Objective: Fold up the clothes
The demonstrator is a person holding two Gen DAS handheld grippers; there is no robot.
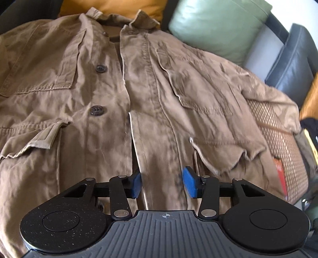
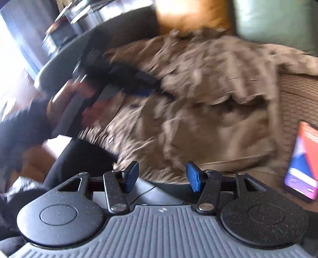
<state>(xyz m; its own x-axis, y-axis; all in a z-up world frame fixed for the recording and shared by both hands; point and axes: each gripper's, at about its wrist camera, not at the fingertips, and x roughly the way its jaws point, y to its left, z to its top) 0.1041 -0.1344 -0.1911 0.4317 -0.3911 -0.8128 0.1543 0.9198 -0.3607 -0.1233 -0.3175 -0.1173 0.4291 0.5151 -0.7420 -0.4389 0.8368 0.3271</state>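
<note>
The left gripper (image 1: 162,183) hangs low over a tan jacket (image 1: 111,83), its blue pads (image 1: 136,184) roughly half spread. The cloth of the jacket's front edge near the hem lies between them; whether the pads touch or pinch it cannot be told, and the cloth is not visibly gathered. The right gripper (image 2: 162,176) is also about half spread and grasps nothing; its pads (image 2: 193,176) hover just above the jacket's near edge.

The jacket lies spread face up on a sofa, over a woven mat (image 1: 282,150). Its front is unbuttoned, and two dark buttons (image 1: 97,110) show on one panel. Flapped pockets (image 1: 218,156) sit on each side.

In the left wrist view, the jacket's long axis runs from the hem just beneath the gripper away to the collar (image 1: 139,18), which points toward the sofa's back cushions. An orange cushion (image 1: 111,8) and a pale green cushion (image 1: 214,23) stand behind the collar.

The right wrist view is heavily blurred. It shows the person's hand (image 2: 79,99) holding the left gripper over the jacket's far side. A phone (image 2: 302,160) with a lit red, blue and purple screen lies on the mat, just beside the jacket's edge at the right.
</note>
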